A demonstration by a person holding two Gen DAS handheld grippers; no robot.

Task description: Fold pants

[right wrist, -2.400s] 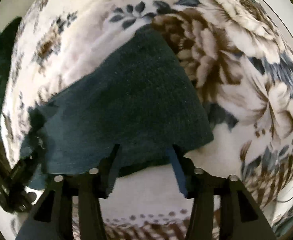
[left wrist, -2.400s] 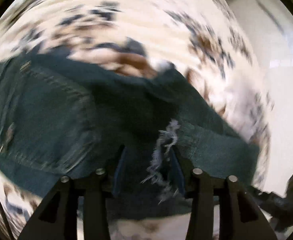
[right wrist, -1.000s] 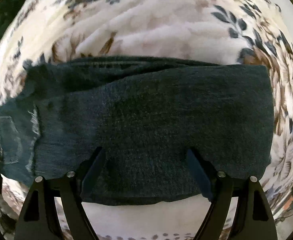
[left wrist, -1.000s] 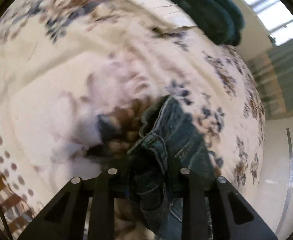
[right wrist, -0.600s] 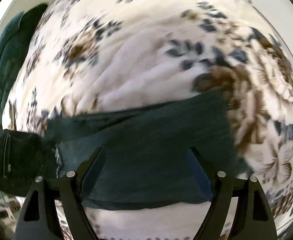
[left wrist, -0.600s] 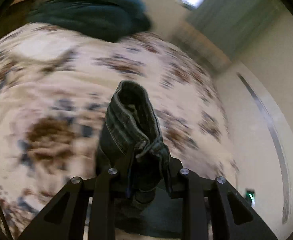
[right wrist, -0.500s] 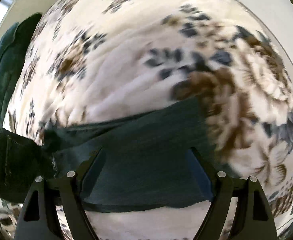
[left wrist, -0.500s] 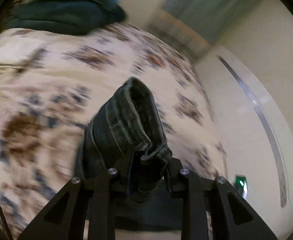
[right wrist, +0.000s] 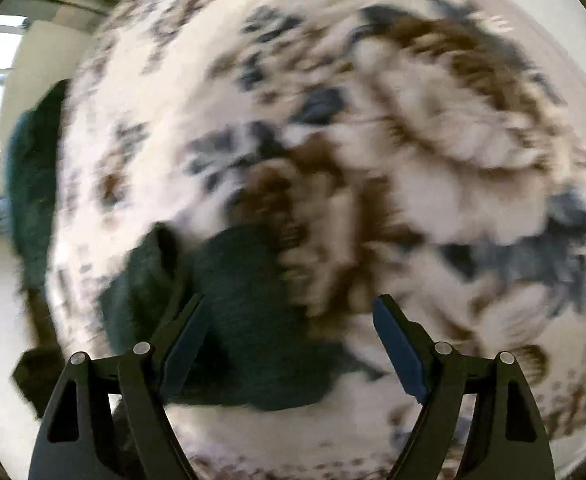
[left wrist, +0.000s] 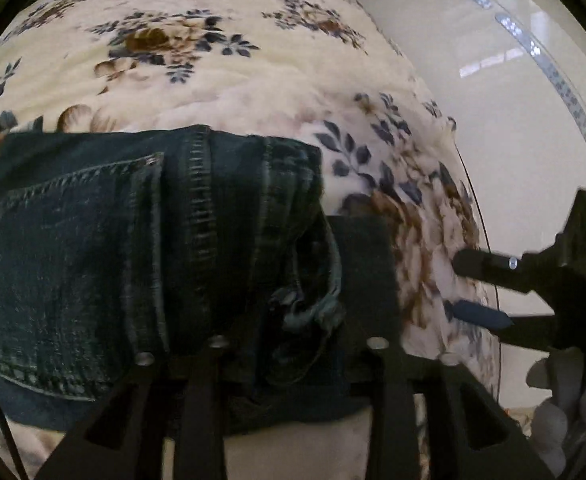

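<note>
Dark blue jeans lie folded on a floral blanket, back pocket up. My left gripper is shut on the bunched waistband at the fold's right edge, low over the lower layer. My right gripper is open and empty, hovering just right of the jeans, which show blurred at lower left. It also shows in the left wrist view at the right, beyond the jeans.
The blanket covers the bed. A teal cushion or cloth lies at the bed's far left edge. A pale wall and floor border the bed's right side.
My left gripper has carried the waistband over and laid it down on the legs, folding the jeans. My right gripper has swung right, off the jeans, staying open.
</note>
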